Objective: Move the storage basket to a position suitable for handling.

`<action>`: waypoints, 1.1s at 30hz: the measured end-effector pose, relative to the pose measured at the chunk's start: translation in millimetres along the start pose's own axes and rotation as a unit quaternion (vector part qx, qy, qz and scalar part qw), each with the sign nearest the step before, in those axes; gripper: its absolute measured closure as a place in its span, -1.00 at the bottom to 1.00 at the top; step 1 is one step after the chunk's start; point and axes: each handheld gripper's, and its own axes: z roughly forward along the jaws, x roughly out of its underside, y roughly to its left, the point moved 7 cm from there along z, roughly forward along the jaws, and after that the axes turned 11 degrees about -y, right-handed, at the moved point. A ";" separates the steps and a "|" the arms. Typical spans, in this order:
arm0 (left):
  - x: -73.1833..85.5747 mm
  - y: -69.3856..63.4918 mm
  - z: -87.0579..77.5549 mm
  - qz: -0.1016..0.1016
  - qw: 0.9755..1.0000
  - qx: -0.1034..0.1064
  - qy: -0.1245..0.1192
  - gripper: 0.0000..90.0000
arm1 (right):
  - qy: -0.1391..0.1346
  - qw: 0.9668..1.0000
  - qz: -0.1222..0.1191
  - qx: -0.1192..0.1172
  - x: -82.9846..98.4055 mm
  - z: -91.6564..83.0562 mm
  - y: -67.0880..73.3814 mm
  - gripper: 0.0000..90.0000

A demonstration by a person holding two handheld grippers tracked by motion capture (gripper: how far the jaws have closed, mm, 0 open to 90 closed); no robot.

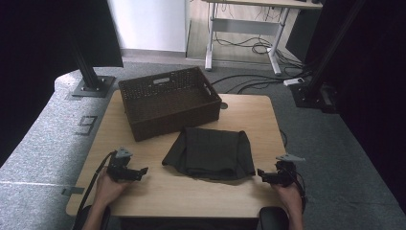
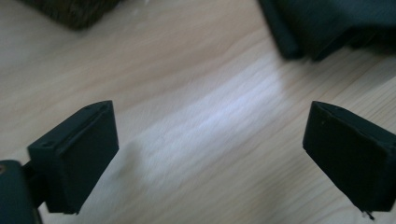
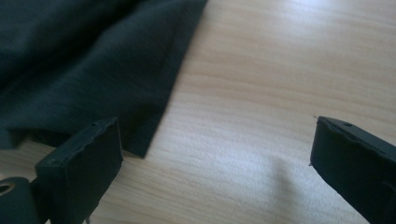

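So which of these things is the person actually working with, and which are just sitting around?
In use:
- dark cloth, folded on the table
- left gripper, open beside it
- right gripper, open at its other side
- basket, perhaps where the cloth goes

Just lying about:
- cables on the floor
- desk behind

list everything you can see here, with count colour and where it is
folded cloth: 1, dark grey, middle of the table, between the two grippers
basket: 1, dark brown wicker, far part of the table, behind the cloth
table: 1, light wood, centre
desk: 1, pale frame, on the floor beyond, cables under it
left gripper: 1, black, near left of the cloth, jaws open, nothing between them
right gripper: 1, black, near right of the cloth, jaws open, nothing between them
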 end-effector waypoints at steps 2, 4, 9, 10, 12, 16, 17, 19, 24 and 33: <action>-7.0 -1.5 2.7 0.007 1.000 -0.001 -0.003 -0.89 | -0.002 1.000 -0.002 -0.004 -5.2 -0.8 0.8 -0.94; -14.3 -3.4 6.3 0.007 1.000 0.006 -0.007 -0.86 | -0.002 1.000 -0.005 -0.008 -9.8 -0.9 1.7 -0.93; -31.7 -10.7 19.2 0.017 1.000 0.021 -0.009 -0.77 | -0.004 1.000 -0.012 -0.012 -22.4 0.3 3.3 -0.86; -31.7 -10.7 19.2 0.017 1.000 0.021 -0.009 -0.74 | -0.004 1.000 -0.012 -0.012 -22.4 0.3 3.3 -0.86; -42.2 -15.8 27.3 0.028 0.999 0.028 -0.011 -0.71 | -0.004 1.000 -0.016 -0.019 -29.8 3.0 7.4 -0.81; -59.8 -24.1 39.9 0.038 0.998 0.038 -0.015 -0.68 | -0.001 0.999 -0.029 -0.028 -38.3 10.2 14.5 -0.74; -59.8 -24.1 39.9 0.038 0.998 0.038 -0.015 -0.67 | -0.001 0.999 -0.029 -0.028 -38.3 10.2 14.5 -0.74; -69.6 -29.6 49.9 0.050 0.998 0.041 -0.013 -0.66 | 0.002 0.999 -0.033 -0.033 -43.1 17.1 18.2 -0.70; -85.7 -38.2 71.7 0.057 0.997 0.052 -0.010 -0.61 | 0.011 0.999 -0.034 -0.034 -51.3 30.9 22.5 -0.57; -99.0 -39.0 104.0 0.034 0.997 0.061 -0.018 -0.37 | 0.017 0.999 -0.032 -0.020 -61.7 52.3 21.2 -0.32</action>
